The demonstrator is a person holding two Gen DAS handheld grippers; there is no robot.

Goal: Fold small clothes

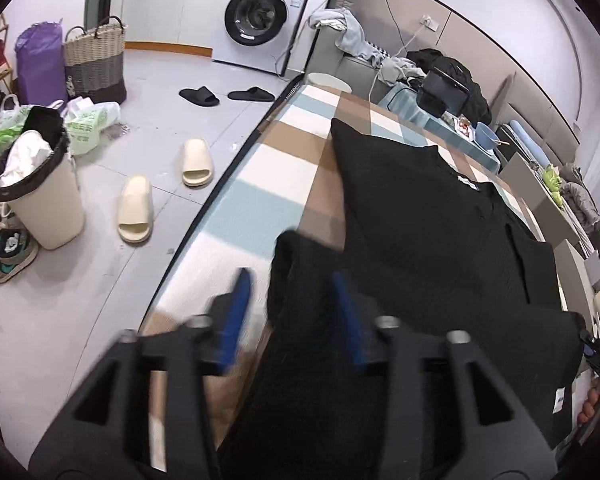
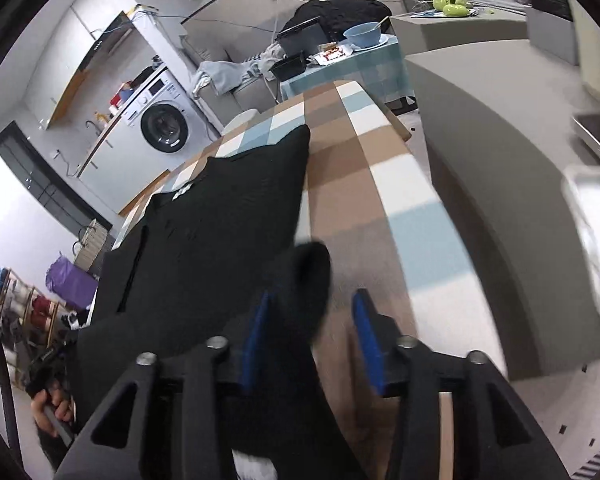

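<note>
Black garment (image 1: 440,240) lies spread on the checked worktop (image 1: 260,184), near its left edge. Left gripper (image 1: 296,312) and right gripper (image 2: 312,336) both released, jaws apart, a garment corner loose between each pair.

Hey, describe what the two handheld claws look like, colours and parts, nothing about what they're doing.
Both look alike. The left claw and right claw each have two matte black plastic fingers with bright blue pads on the inner faces, triangular cut-outs in the black linkage arms, and round silver pins at the joints.
</note>
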